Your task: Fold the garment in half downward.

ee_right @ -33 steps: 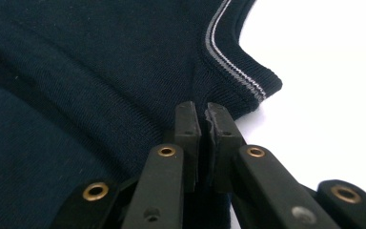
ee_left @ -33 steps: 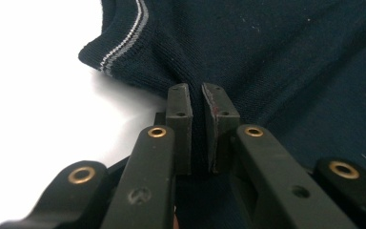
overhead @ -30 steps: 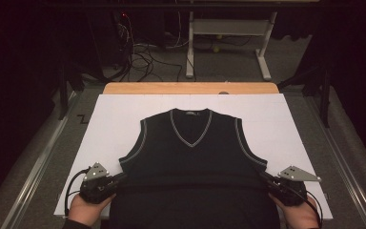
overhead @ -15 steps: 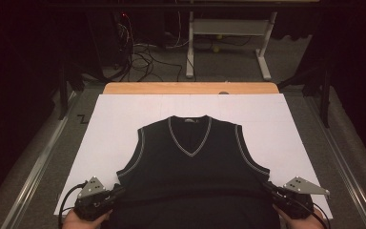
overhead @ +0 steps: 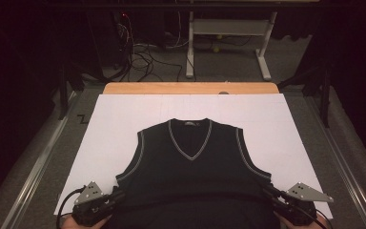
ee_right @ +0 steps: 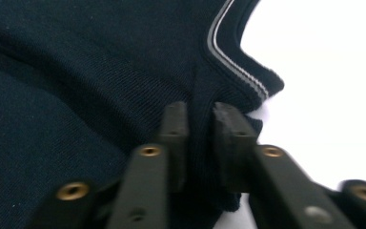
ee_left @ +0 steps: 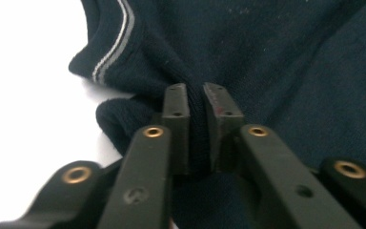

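Note:
A dark navy sleeveless V-neck vest (overhead: 190, 176) with grey-white trim lies flat on a white sheet (overhead: 124, 124), collar away from me. My left gripper (overhead: 119, 194) sits at its lower left side, just under the armhole. In the left gripper view the gripper (ee_left: 196, 95) pinches a fold of the vest (ee_left: 290, 57), and the fabric fills the narrow gap. My right gripper (overhead: 267, 191) mirrors it at the lower right side. The right gripper (ee_right: 200, 112) has a raised fold of vest (ee_right: 76, 62) between its pads. Both pairs of jaws have just been opening slightly, with fabric still between them.
The white sheet covers a wooden table whose far edge (overhead: 190, 88) shows beyond it. Metal rails (overhead: 38, 167) run along both sides of the table. Behind the table are cables (overhead: 143, 52) on the floor and a white desk frame (overhead: 228, 28).
Both grippers have moved toward the near edge of the table, drawing the vest with them; its collar now lies lower in the high view.

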Demonstrator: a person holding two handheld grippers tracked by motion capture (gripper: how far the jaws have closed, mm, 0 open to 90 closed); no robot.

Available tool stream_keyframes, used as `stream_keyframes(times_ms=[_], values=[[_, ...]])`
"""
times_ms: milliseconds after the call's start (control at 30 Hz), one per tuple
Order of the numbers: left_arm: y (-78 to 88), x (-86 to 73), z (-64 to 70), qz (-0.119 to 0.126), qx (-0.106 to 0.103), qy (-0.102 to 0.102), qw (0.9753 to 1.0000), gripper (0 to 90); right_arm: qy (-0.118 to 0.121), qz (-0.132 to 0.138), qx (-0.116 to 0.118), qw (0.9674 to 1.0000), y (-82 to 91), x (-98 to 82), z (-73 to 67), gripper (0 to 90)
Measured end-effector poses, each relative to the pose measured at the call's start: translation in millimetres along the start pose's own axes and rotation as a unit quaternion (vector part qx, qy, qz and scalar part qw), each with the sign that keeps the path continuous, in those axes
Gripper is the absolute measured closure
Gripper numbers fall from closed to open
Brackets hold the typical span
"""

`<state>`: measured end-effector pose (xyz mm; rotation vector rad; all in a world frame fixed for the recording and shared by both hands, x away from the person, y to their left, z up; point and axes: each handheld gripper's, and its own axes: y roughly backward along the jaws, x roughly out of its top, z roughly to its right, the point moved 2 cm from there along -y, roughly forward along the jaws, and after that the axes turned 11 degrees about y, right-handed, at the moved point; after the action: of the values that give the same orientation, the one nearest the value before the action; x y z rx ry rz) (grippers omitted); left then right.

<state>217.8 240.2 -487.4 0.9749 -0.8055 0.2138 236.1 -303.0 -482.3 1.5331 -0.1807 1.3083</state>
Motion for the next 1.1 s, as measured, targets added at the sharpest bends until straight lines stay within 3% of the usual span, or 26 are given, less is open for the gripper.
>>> stream_keyframes(times_ms=[100,133,167,300,467,633,733,800,833,900,1000,1100], values=[[1.3,2.8,-1.1,0.004,0.005,0.005,1.0,59.8,-0.009,0.013,-0.005,0.9999,0.7,0.6,2.1,54.0],[3.1,4.3,-2.0,0.012,0.009,0.007,0.9999,53.7,-0.011,0.024,-0.008,0.9996,0.6,0.2,3.8,44.0],[3.1,4.3,-2.0,0.012,0.009,0.007,0.9999,49.9,-0.011,0.024,-0.008,0.9996,0.6,0.2,3.8,44.0],[4.0,6.6,-5.2,0.043,0.02,0.008,0.9988,39.1,-0.008,0.042,-0.021,0.9989,-1.0,-0.6,6.9,28.5],[-1.3,12.8,-9.9,0.071,0.036,0.0,0.9968,23.5,-0.027,0.062,-0.036,0.9971,-3.1,3.0,12.0,14.1],[-2.9,22.5,-16.2,0.088,0.039,0.01,0.9953,18.1,-0.042,0.07,-0.046,0.9956,-8.3,8.2,16.7,1.0],[-3.7,27.9,-19.7,0.101,0.039,0.016,0.994,11.8,-0.053,0.074,-0.052,0.9945,-12.6,12.5,21.7,0.3],[-7.8,32.4,-23.0,0.093,0.041,0.021,0.9946,5.7,-0.059,0.076,-0.055,0.9938,-15.3,15.7,24.9,0.2],[-9.9,34.1,-24.1,0.087,0.05,0.028,0.9946,0.0,-0.058,0.077,-0.056,0.9938,-18.4,18.2,27.0,0.2],[-13.2,36.0,-25.5,0.094,0.077,0.028,0.9922,0.0,-0.052,0.073,-0.057,0.9943,-23.6,21.9,29.1,0.2],[-16.6,38.6,-27.9,0.089,0.066,0.027,0.9934,0.0,-0.034,0.069,-0.061,0.9952,-29.9,27.5,32.9,0.2],[-20.4,44.6,-32.8,0.087,0.063,0.028,0.9939,0.0,-0.033,0.069,-0.061,0.9951,-35.3,33.9,39.1,0.2]])
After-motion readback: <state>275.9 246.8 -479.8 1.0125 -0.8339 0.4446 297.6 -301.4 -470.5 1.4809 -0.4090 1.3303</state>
